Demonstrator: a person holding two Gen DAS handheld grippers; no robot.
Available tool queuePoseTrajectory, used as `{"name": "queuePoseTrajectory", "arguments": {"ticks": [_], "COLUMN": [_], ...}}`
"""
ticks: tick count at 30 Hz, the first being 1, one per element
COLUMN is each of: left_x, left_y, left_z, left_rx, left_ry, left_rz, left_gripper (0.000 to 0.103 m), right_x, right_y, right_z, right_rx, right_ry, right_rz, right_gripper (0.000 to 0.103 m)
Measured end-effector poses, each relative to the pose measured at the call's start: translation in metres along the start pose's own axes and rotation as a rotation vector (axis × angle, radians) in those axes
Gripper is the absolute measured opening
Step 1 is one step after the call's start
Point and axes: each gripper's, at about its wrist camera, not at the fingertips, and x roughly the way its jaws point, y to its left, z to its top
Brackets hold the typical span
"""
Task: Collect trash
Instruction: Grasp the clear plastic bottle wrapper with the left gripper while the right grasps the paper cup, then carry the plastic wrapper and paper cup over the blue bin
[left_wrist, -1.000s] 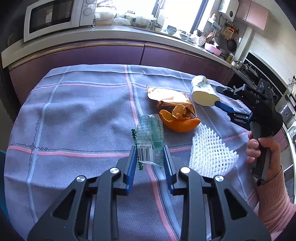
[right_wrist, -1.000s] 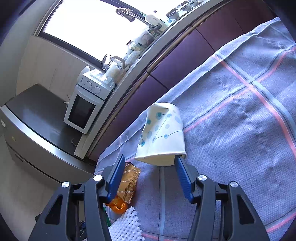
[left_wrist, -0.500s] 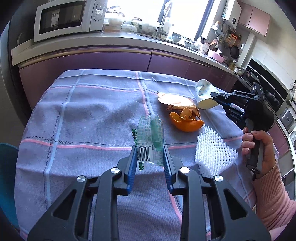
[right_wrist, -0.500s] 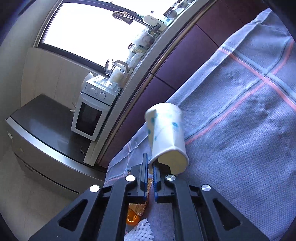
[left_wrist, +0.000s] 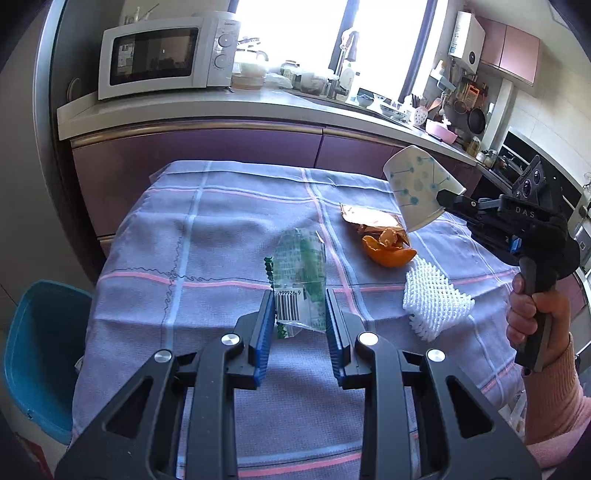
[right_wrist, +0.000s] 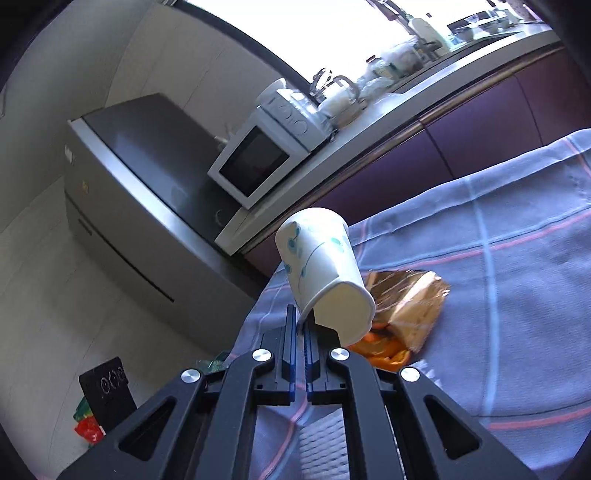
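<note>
Tablecloth (left_wrist: 221, 229) bg; right gripper (left_wrist: 443, 197) reads "DAS".

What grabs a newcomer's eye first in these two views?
Probably the white paper cup with blue dot pattern, lifted off the lilac checked tablecloth at the right, its rim pinched in the shut right tool. Next, the crumpled clear plastic wrapper with green print and a barcode, clamped between the blue pads of the left tool near the centre. Bright orange peel beside a white foam net lies on the cloth.
</note>
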Motion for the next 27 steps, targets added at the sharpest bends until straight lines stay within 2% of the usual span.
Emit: {"name": "queuePoseTrajectory", "arguments": {"ticks": [12,27], "left_x": [-0.05,-0.111], "left_y": [0.046,0.138], "left_z": [-0.021,-0.042], "left_rx": [-0.064,-0.206], "left_ry": [-0.053,-0.111], "left_rz": [0.085,0.29], "left_gripper": [0.027,0.027], "right_x": [0.059,0.15], "right_y": [0.075,0.162], "right_z": [-0.037,-0.075], "right_rx": [-0.16,-0.329], "right_ry": [0.199,0.398], "right_rz": [0.135,0.265], "right_gripper": [0.003,0.003]}}
